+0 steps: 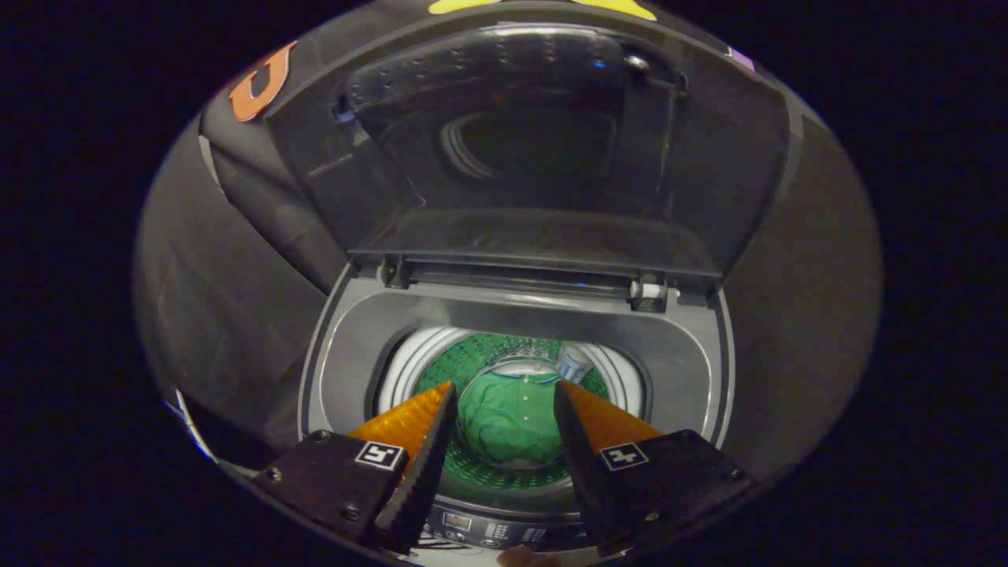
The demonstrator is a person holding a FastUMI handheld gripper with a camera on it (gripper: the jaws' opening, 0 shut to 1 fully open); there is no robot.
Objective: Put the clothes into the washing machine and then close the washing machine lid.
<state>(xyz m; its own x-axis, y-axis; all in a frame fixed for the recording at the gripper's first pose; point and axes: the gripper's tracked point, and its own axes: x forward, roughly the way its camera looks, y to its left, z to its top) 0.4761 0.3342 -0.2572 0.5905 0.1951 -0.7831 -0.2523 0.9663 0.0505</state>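
Note:
A top-loading washing machine (354, 346) stands below me with its dark see-through lid (535, 142) raised upright at the back. A green garment (512, 421) lies crumpled at the bottom of the drum. My gripper (504, 390) hovers above the drum mouth, open, with nothing between its fingers. The garment shows through the gap between the fingers, well below them.
The drum's perforated wall (488, 350) glows green around the garment. A control panel (492, 531) with buttons runs along the machine's near edge, under the fingers. Lid hinges (650, 291) sit at the back rim. Black booth cloth surrounds the machine.

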